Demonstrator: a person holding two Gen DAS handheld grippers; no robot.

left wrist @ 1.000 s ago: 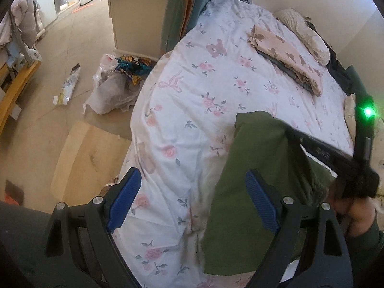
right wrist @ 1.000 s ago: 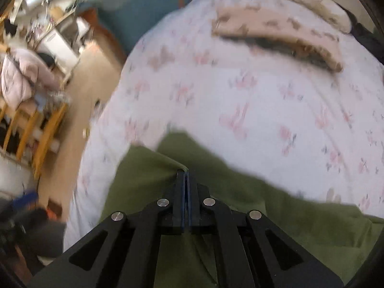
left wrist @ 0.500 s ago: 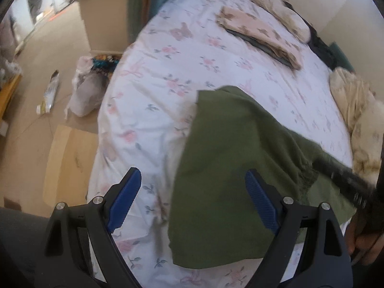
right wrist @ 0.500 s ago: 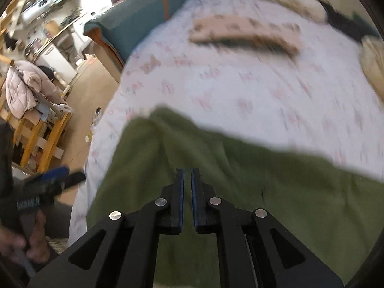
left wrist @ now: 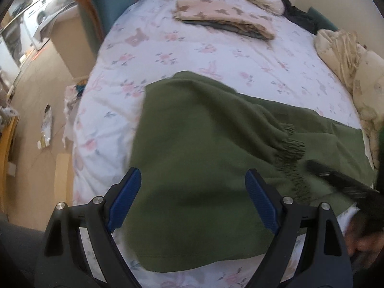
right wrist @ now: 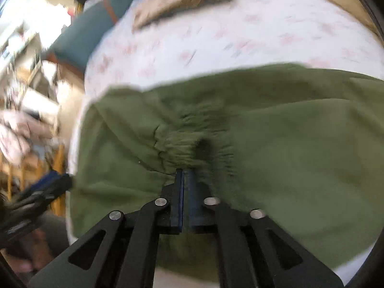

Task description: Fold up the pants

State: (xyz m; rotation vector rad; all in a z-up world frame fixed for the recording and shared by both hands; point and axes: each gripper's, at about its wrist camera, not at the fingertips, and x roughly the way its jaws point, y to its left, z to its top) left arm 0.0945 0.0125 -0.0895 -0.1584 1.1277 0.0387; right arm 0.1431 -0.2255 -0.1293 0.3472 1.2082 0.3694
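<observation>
Pants lie under wide left tool; right view shows right tool just parting, cloth free.

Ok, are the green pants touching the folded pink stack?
Apart: left wrist view shows bare floral sheet between the green pants and the folded pink stack.

Floral-sheeted bed, beige floor

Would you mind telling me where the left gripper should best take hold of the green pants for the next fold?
Probably the near-left hem corner of the green pants, approached from the bed's near edge: there the cloth lies flat with a free edge on the floral sheet, just below the open left gripper.
</observation>
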